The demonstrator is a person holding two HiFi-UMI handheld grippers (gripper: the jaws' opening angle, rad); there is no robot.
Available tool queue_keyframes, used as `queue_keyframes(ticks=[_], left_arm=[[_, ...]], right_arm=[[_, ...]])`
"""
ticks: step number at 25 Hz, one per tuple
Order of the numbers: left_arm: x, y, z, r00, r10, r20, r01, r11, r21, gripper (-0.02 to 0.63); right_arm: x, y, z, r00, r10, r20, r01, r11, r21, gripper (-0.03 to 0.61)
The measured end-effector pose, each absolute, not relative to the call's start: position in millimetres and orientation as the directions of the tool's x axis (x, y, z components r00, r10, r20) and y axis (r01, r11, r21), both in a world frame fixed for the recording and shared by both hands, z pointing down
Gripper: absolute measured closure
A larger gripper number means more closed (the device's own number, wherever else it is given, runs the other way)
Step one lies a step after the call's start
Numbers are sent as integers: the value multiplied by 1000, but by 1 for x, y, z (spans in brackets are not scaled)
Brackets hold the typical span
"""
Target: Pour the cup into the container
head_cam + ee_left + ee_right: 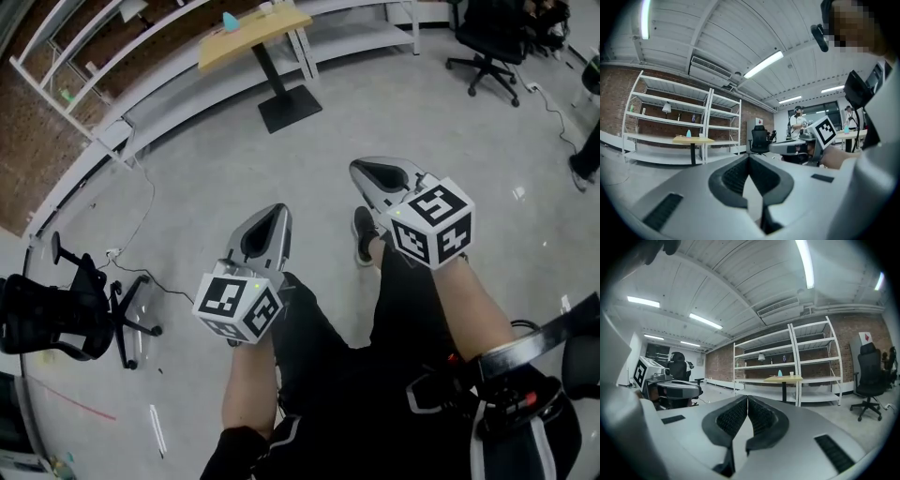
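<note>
Your left gripper [276, 210] and right gripper [362, 169] are both clenched with nothing between the jaws. In each gripper view the ribbed pads meet at the tips. You hold them side by side and apart, above your legs, pointing out over the grey floor [216, 159].

The cup [791, 374] is well away from both grippers. It stands on the small wooden table [251, 37] across the room, near a teal object [230, 20] that is too small to make out. The table rests on a single black post with a flat square foot, just in front of the white shelves [84, 56] along the brick wall.

A black office chair [47, 314] stands to your left, with a thin cable [141, 211] trailing over the floor beyond it toward the shelves. A second office chair [487, 42] stands far right, well apart from the table. In the left gripper view, a person [798, 123] stands at the far end of the room beyond your right gripper.
</note>
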State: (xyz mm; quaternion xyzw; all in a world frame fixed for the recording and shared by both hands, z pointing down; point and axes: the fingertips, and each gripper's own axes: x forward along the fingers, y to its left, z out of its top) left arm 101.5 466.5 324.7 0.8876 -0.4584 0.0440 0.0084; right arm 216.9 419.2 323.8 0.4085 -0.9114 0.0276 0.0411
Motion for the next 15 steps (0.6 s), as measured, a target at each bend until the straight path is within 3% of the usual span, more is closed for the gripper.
queue_keyframes(ticks=[15], left_arm=[[112, 707, 326, 554, -830, 67, -833, -553, 22, 613]], right_arm=[[228, 658, 317, -684, -721, 110, -727, 687, -17, 571]])
